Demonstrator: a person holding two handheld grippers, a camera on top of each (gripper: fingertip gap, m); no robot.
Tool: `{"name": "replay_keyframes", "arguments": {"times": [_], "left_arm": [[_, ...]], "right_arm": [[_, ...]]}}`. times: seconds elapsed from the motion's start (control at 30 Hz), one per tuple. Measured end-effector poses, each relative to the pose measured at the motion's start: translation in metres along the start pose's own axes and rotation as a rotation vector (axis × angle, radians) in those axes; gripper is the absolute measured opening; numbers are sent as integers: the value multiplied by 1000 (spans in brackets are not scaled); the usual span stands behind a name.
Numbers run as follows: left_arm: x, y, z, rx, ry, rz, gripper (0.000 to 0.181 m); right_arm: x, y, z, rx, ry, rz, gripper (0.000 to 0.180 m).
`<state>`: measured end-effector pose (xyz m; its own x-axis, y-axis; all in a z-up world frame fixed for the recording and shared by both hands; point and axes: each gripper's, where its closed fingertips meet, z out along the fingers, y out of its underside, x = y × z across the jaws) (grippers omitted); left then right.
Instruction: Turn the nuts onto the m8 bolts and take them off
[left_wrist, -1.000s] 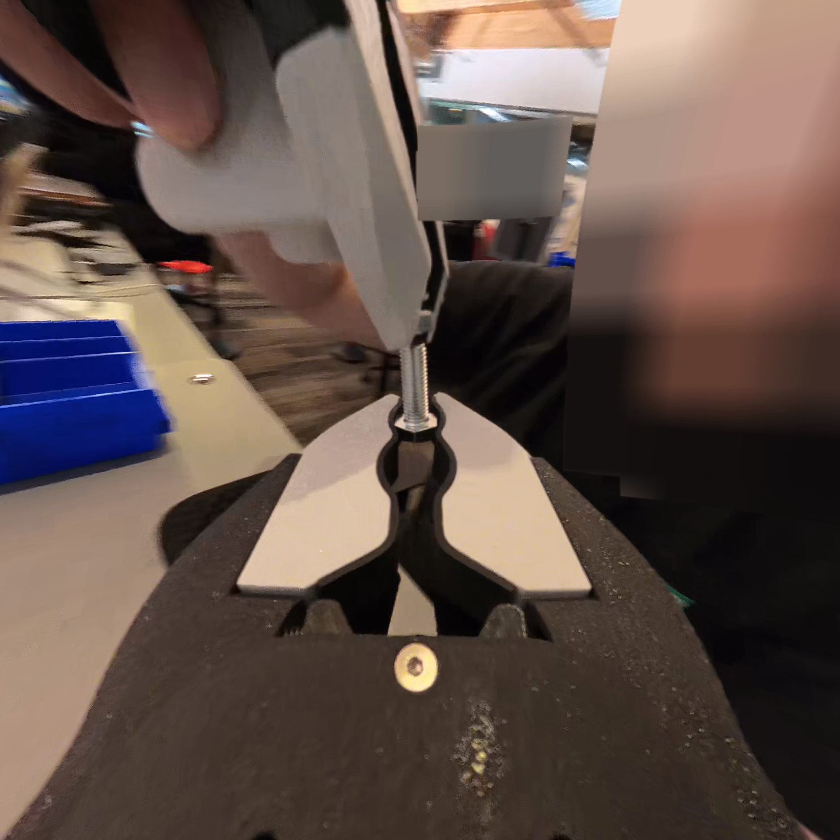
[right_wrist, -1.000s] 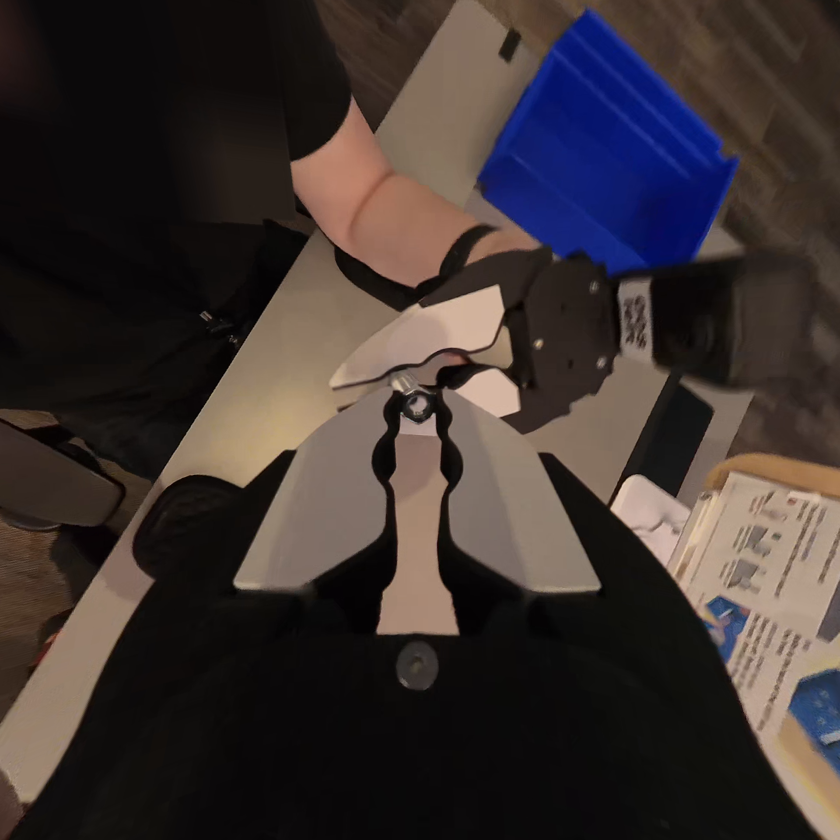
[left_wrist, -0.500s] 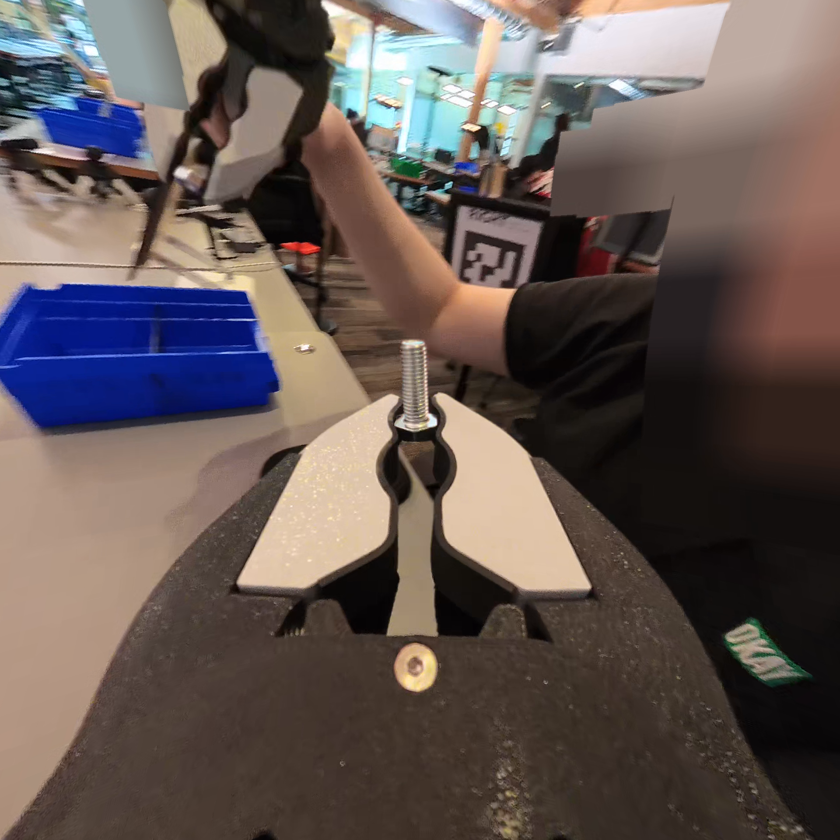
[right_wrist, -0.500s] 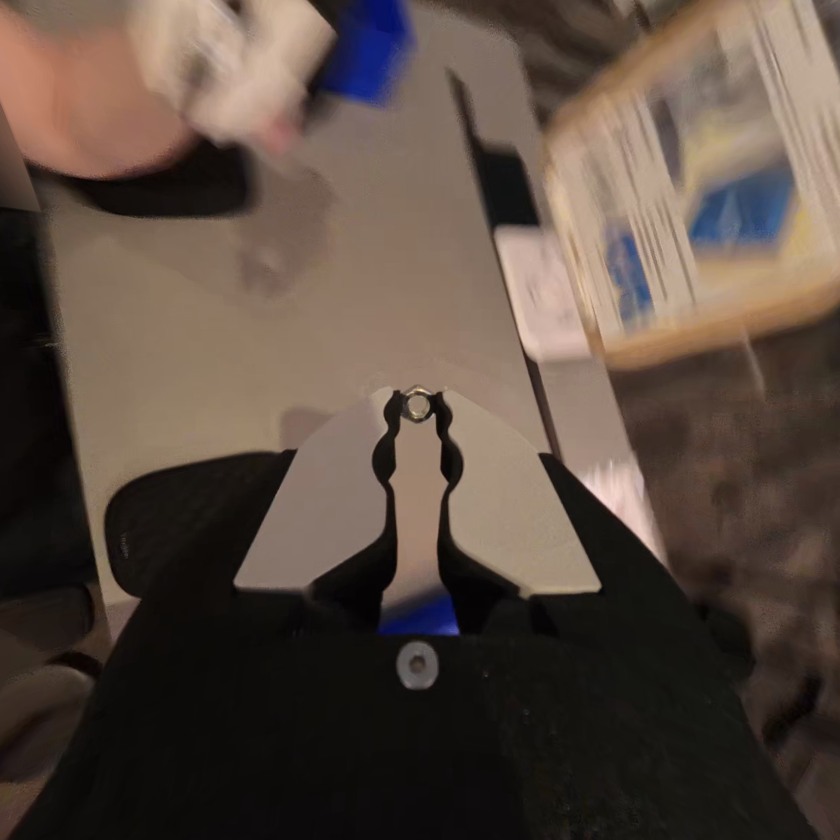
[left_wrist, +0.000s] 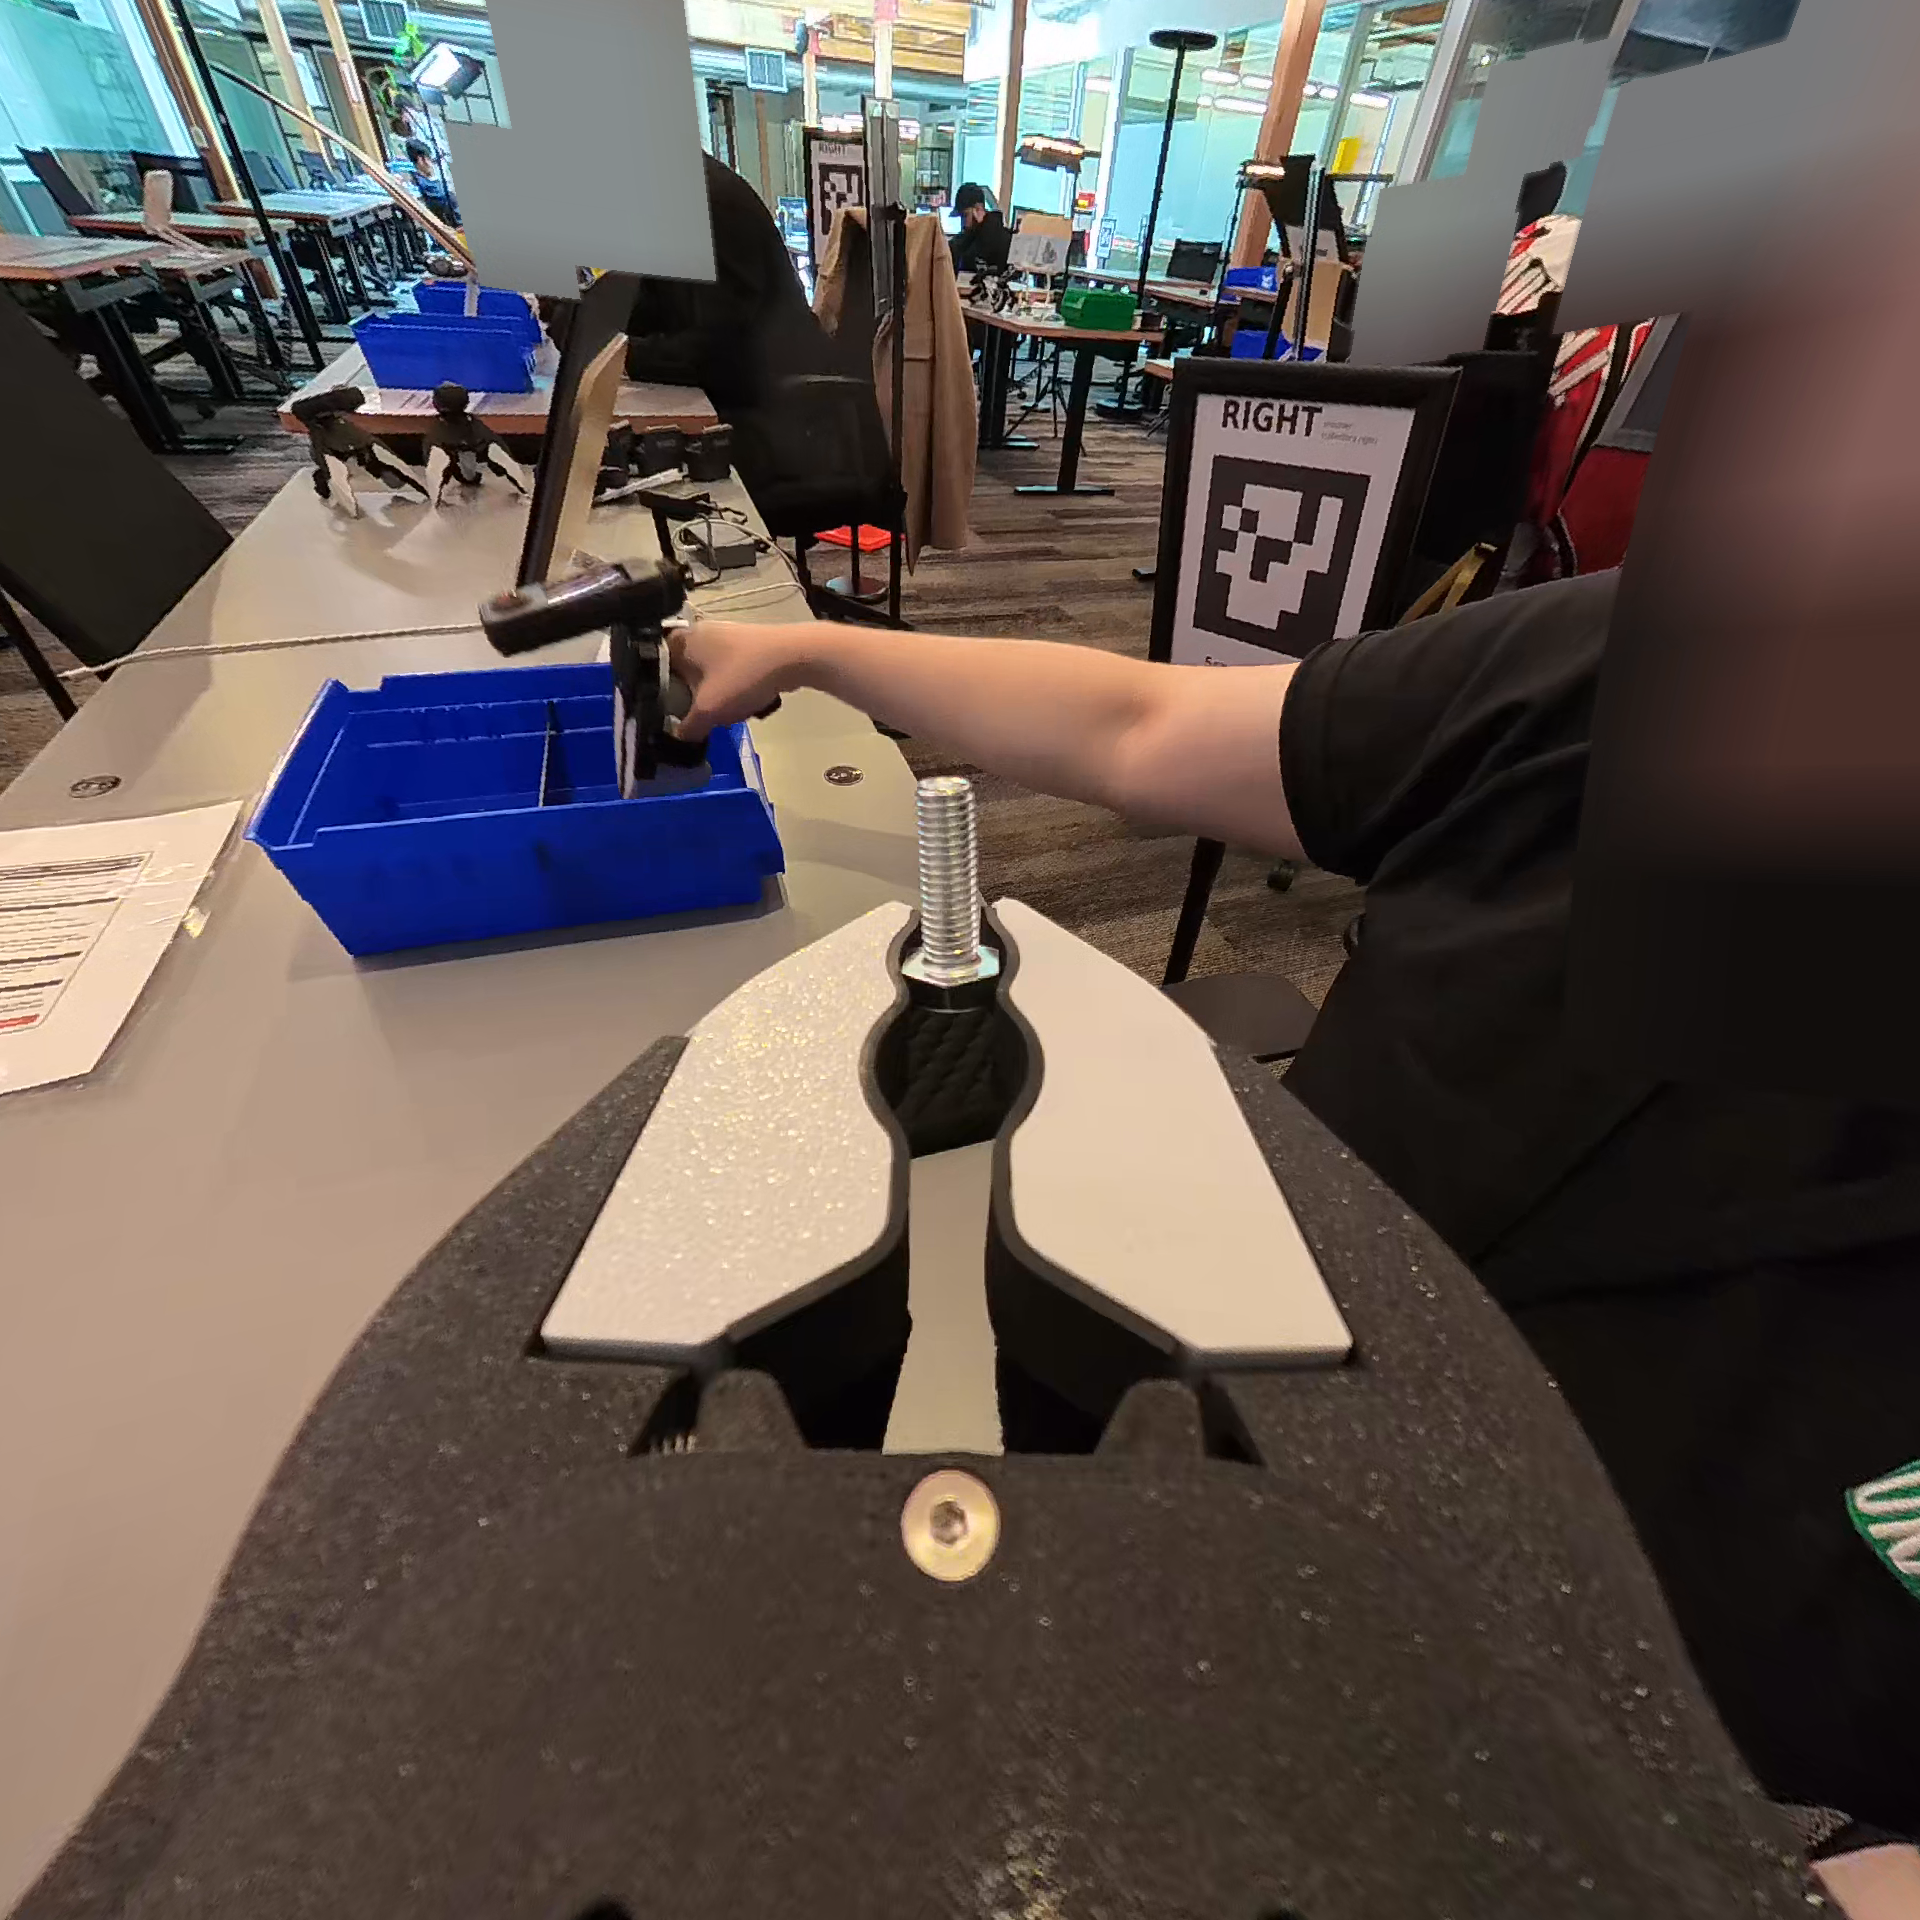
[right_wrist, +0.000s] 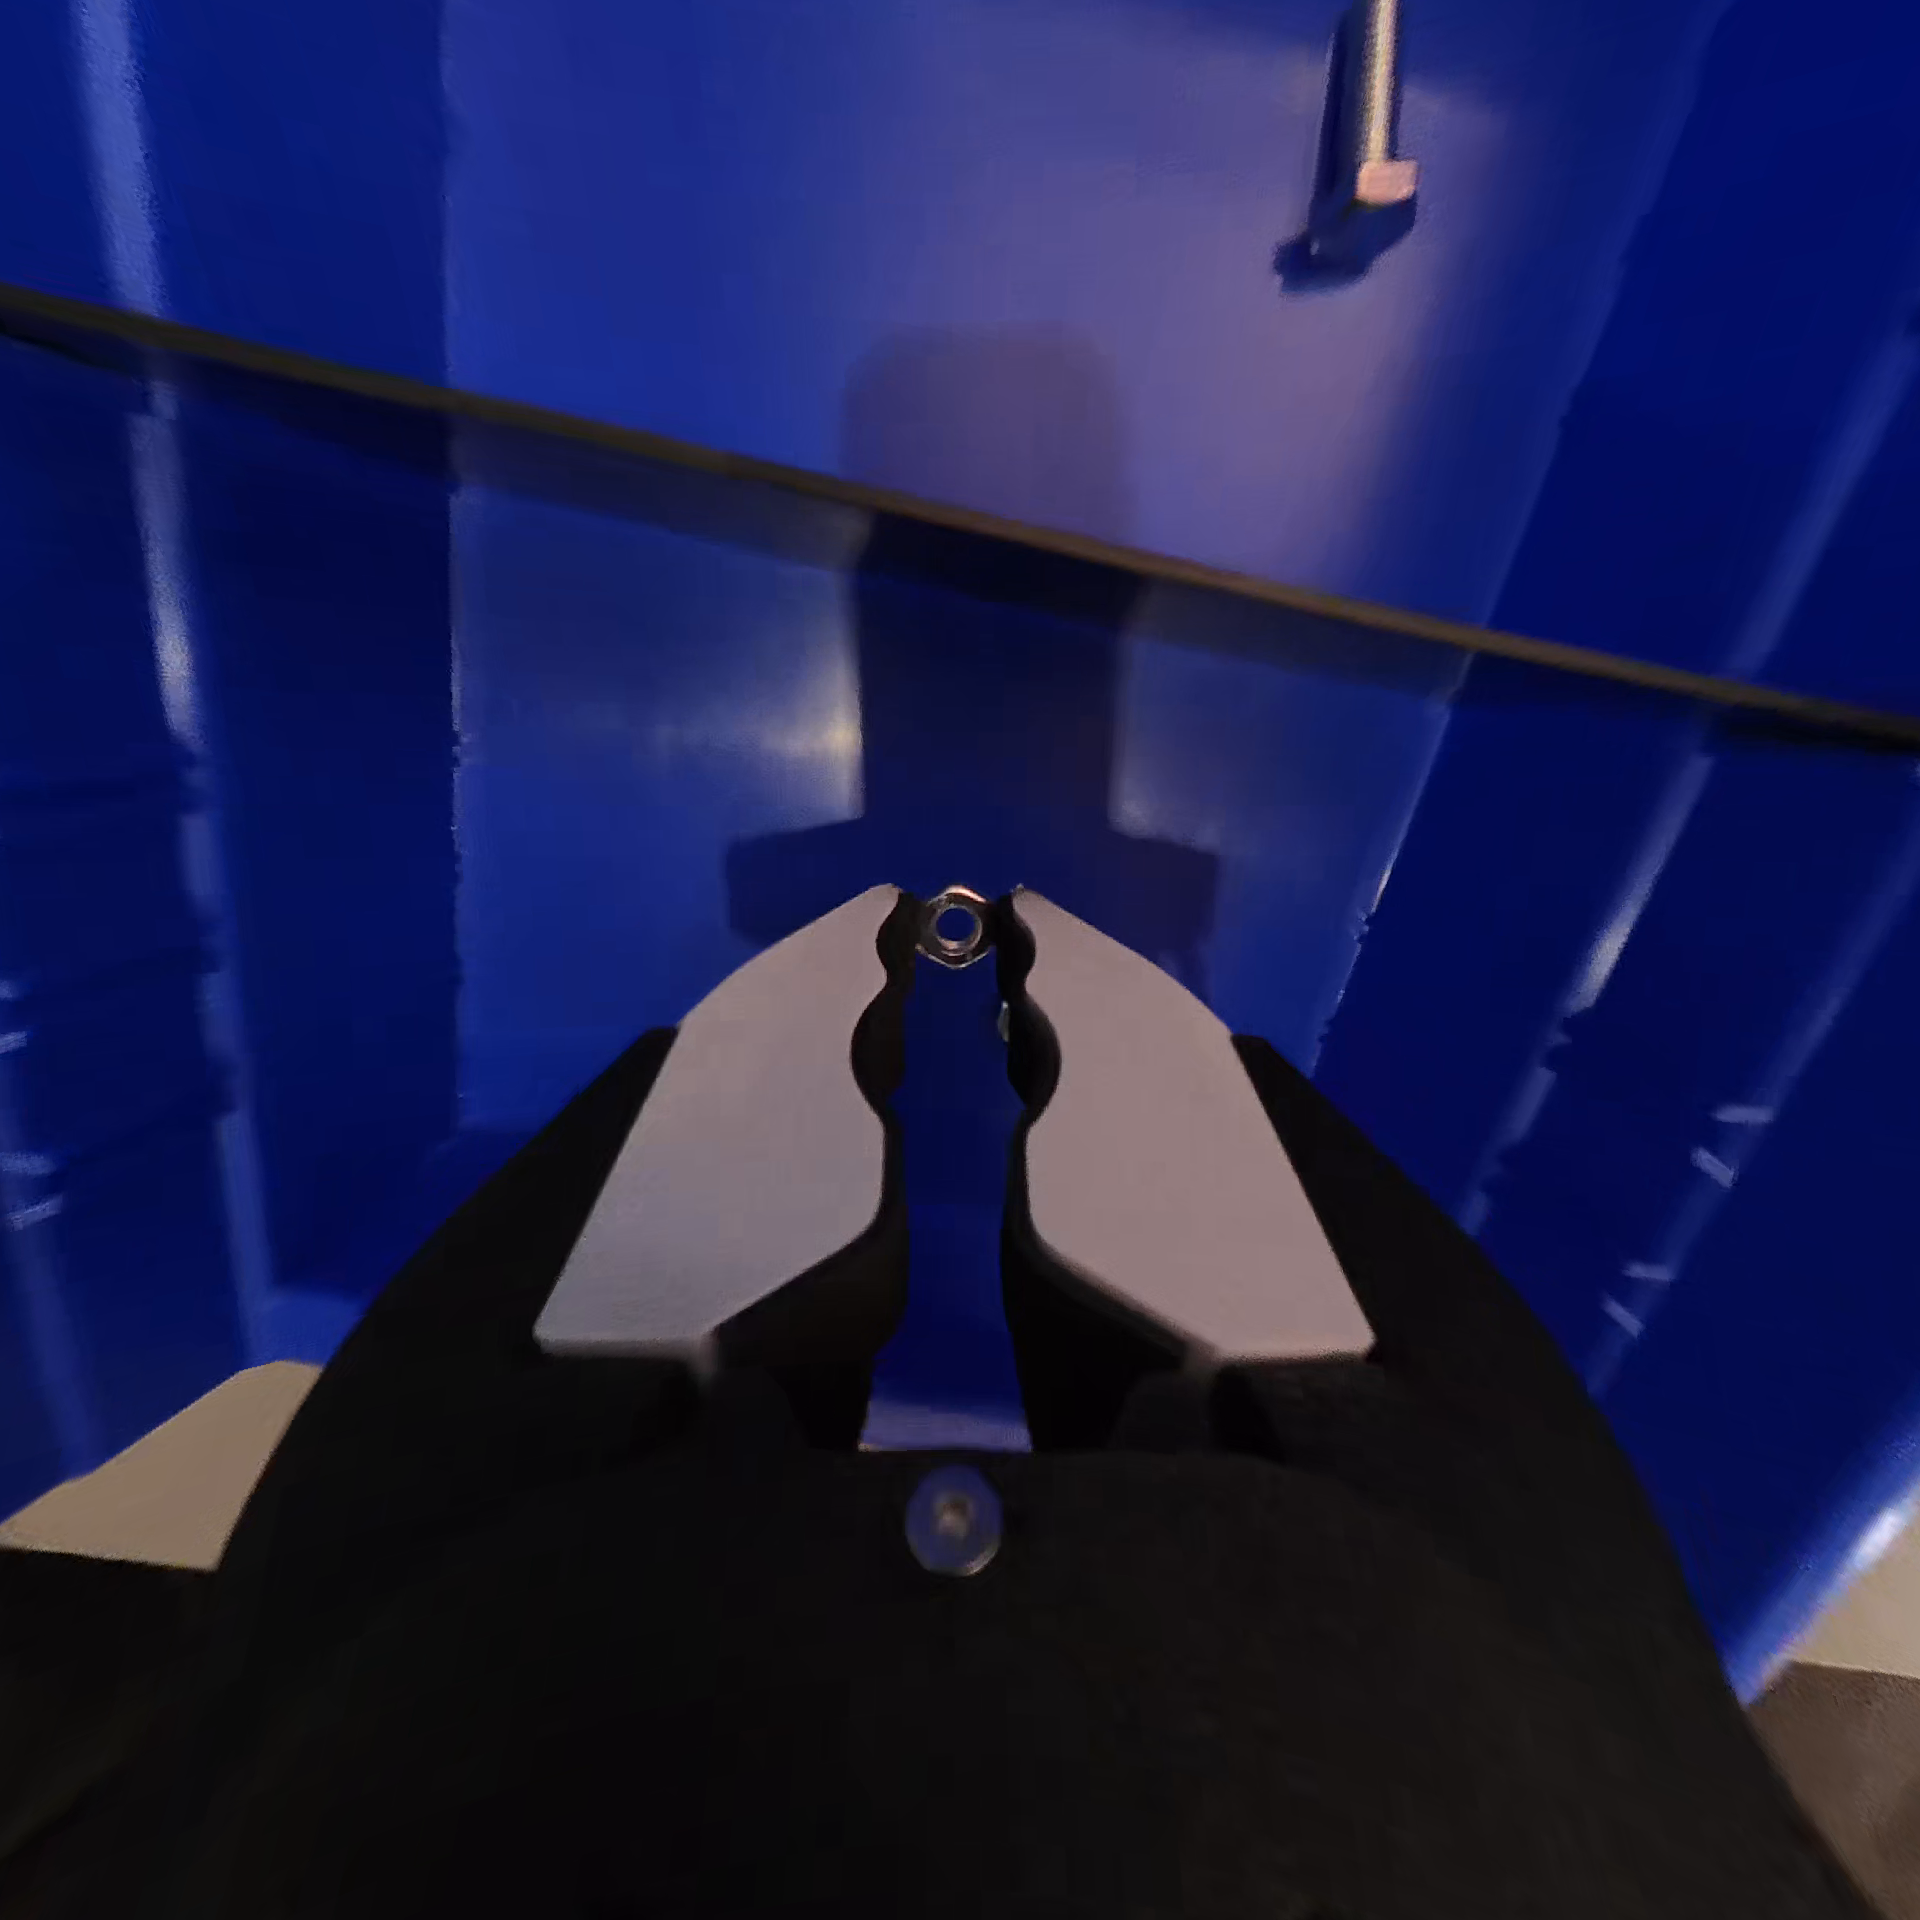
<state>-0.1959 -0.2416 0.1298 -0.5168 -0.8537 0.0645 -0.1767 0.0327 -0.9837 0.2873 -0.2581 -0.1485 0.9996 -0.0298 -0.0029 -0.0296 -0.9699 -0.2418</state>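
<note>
The counter (left_wrist: 312, 1122) carries the blue bin (left_wrist: 499, 873), with a printed sheet (left_wrist: 73, 925) just left of it. Your R gripper (right_wrist: 954, 904) is down inside the bin, over the compartment nearest you; a dark divider (right_wrist: 935, 520) crosses the floor beyond it, and a spare bolt (right_wrist: 1361, 145) lies in the far compartment. From the L cam your R arm reaches out over the bin's near-right corner, gripper (left_wrist: 644, 717) pointing down into it.

Your L gripper (left_wrist: 948, 935) sits well back from the bin, near your body, jaws pressed onto the bolt (left_wrist: 945, 873) at its hex base, threads upright and bare. A black knurled piece (left_wrist: 945, 1070) shows below the hex, between the jaws; can't tell what it is.

R jaws are pinching the nut (right_wrist: 950, 930) at the very tips, bore facing the cam.

Looks like the nut is off and the step in hand is the drop-off. To do it well:

- Go low before you let go. A nut dropped from height will prob bounce or roll into another compartment.
- Keep clear of the divider and walls, so the tips don't catch.
- Spread the jaws slowly. The grip is only at the tips, so a small opening should free it; wait till it's clear before lifting.
- Lift straight up and out, no sideways drag across the bin rim.
- Keep the L steady, bolt vertical, so the threads are ready for the next nut or the bolt's own return.

Pic from R cam is a bit blurred, so can't tell how near the nut is to the floor.
</note>
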Motion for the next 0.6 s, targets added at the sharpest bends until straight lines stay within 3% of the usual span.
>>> {"name": "replay_keyframes", "arguments": {"times": [0.23, 0.37, 0.5, 0.6], "left_arm": [[-1, -2, -3, 10, -10, 1, 10], [-2, -4, -5, 21, -19, 1, 10], [-7, -7, -4, 44, -41, 5, 10], [-21, -11, 0, 85, -94, 0, 10]], "right_arm": [[2, 3, 5, 0, -18, 17, 18], [4, -3, -14, 60, -6, 15, 24], [4, -29, -82, 239, 131, -2, 24], [-47, -76, -169, 551, 167, -112, 24]]}}
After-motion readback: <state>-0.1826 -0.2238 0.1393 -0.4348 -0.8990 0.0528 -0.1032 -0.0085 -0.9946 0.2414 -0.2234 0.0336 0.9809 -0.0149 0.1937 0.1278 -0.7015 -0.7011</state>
